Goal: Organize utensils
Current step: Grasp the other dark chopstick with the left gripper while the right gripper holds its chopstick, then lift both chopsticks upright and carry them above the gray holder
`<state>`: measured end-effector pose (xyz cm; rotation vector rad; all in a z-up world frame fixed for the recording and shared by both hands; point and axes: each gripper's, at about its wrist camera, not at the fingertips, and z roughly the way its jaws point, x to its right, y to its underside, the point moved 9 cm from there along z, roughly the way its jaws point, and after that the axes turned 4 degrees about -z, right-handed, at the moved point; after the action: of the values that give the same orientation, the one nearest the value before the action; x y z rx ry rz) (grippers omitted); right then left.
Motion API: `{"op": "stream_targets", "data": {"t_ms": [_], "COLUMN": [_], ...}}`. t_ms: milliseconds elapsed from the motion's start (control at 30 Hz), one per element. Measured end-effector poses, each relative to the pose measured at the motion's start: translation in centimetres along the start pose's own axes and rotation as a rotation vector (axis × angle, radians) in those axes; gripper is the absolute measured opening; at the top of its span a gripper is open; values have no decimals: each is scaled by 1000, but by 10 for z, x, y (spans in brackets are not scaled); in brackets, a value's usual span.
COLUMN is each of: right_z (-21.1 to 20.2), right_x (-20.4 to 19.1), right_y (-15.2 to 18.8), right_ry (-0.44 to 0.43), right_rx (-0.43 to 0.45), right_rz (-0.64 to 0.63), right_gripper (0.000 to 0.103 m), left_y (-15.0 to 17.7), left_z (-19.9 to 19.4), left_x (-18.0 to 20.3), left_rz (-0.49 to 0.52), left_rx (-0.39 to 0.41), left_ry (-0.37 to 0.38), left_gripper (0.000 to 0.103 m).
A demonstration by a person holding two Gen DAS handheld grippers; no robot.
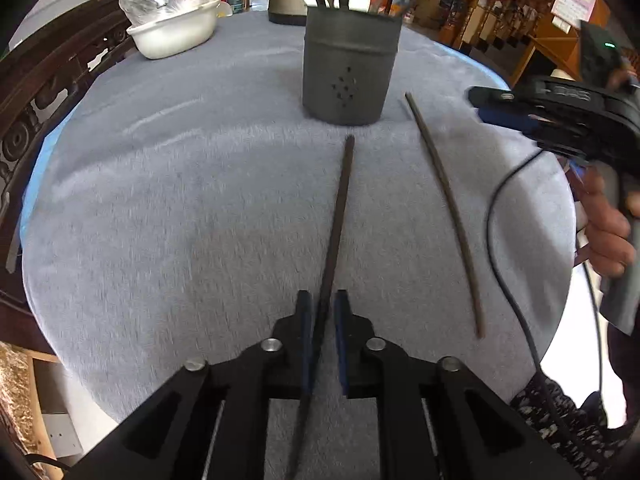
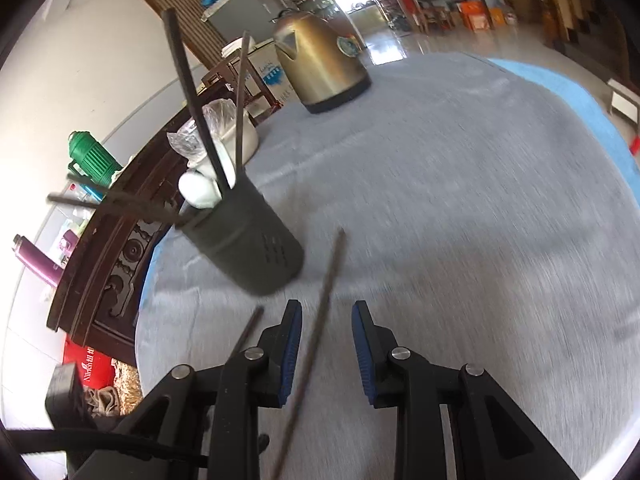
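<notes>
A grey perforated utensil holder (image 1: 347, 68) stands on the grey tablecloth, holding white spoons and dark chopsticks; it also shows in the right wrist view (image 2: 252, 240). Two dark chopsticks lie in front of it. My left gripper (image 1: 321, 300) is nearly closed around the near end of one chopstick (image 1: 340, 216), with a small gap at each pad. The second chopstick (image 1: 448, 208) lies to the right. My right gripper (image 2: 326, 312) is open above that chopstick (image 2: 320, 312), which runs between its fingers; it also shows in the left wrist view (image 1: 532, 116).
A brass kettle (image 2: 320, 68) stands at the far side. A white basin (image 1: 172, 32) with a plastic bag sits at the back left. A dark carved wooden chair back (image 1: 44, 92) borders the left edge. A black cable (image 1: 508, 264) hangs at the right.
</notes>
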<state>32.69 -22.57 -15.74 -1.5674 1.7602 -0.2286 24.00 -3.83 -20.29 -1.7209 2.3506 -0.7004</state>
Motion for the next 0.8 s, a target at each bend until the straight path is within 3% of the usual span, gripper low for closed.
{"op": "stream_targets", "data": {"t_ms": [33, 67, 100, 267, 400, 500, 633, 700, 800], "right_z": [5, 15, 20, 55, 73, 80, 87, 87, 81], "right_x": [-1, -1, -2, 2, 10, 15, 16, 15, 16], "right_y": [-4, -10, -13, -21, -18, -16, -20, -22, -23], "right_ry": [2, 5, -1, -3, 8, 40, 82, 84, 77], "right_rx": [-10, -29, -38, -105, -145, -157, -161, -158, -134], "right_rz": [-2, 2, 7, 54, 108, 113, 79, 60, 59], "right_gripper": [28, 28, 28, 28, 28, 26, 10, 9, 8], "left_y": [-7, -15, -21, -54, -67, -79, -90, -93, -94], "left_z": [-3, -6, -6, 20, 44, 52, 60, 62, 62], "left_x": [0, 1, 2, 10, 10, 13, 18, 19, 15], "left_rz": [-5, -4, 1, 29, 21, 27, 38, 35, 17], "left_rx": [16, 38, 52, 40, -12, -9, -13, -15, -11], "left_ry": [18, 28, 34, 67, 79, 81, 101, 107, 117], "left_gripper": [27, 40, 45, 46, 21, 21, 15, 8, 8]}}
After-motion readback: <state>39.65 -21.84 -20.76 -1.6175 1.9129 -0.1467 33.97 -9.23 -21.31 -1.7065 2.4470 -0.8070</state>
